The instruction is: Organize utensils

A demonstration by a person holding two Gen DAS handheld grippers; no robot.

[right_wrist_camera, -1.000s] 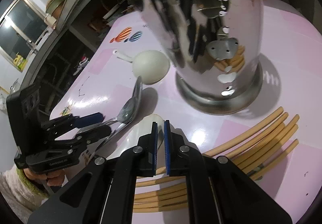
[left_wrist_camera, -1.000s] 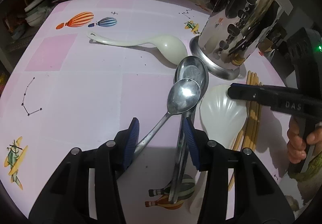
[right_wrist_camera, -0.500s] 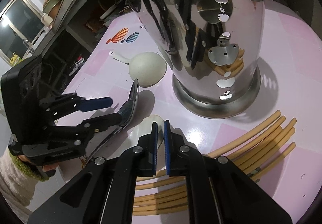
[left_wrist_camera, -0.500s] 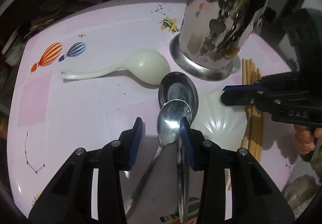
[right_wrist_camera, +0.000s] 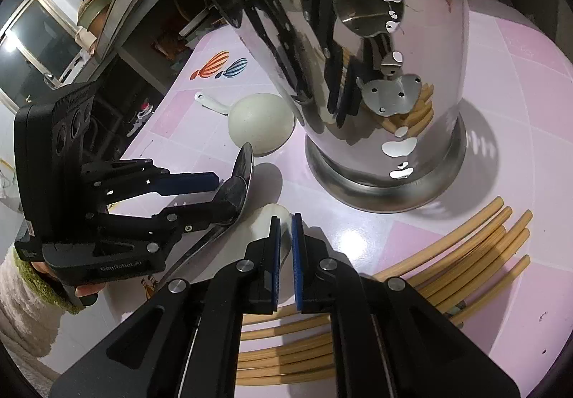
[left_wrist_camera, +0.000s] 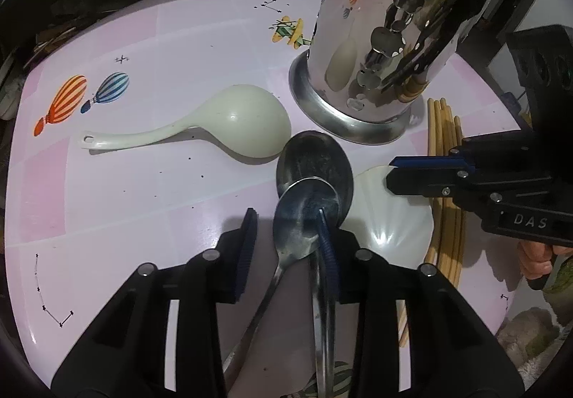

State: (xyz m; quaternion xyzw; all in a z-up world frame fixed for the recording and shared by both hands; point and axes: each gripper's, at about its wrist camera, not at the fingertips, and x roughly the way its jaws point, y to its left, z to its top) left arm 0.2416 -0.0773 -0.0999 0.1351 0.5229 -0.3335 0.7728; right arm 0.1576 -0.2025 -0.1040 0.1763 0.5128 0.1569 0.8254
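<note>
While the left tool (left_wrist_camera: 286, 237) points steeply down at the pink tiled counter (left_wrist_camera: 143, 183), its blue pads are closing around the smaller polished steel spoon (left_wrist_camera: 304, 215); the pads do not yet press it. That spoon's bowl overlaps the larger steel spoon (left_wrist_camera: 315, 161), just toward 12 o'clock. At 10 o'clock lies a cream plastic ladle (left_wrist_camera: 247, 126), bowl down, its bowl just beside the larger spoon. A mirrored, perforated steel utensil holder (left_wrist_camera: 386, 51) stands upright at 1 o'clock. At 3 o'clock, a white scalloped plastic rice paddle (left_wrist_camera: 397, 222) rests beside a bundle of tan bamboo chopsticks (left_wrist_camera: 447, 147). The right tool (right_wrist_camera: 284, 237) hovers over the paddle, pads pressed together, pinching nothing. A person's hand (left_wrist_camera: 537, 258) grips its handle.
</note>
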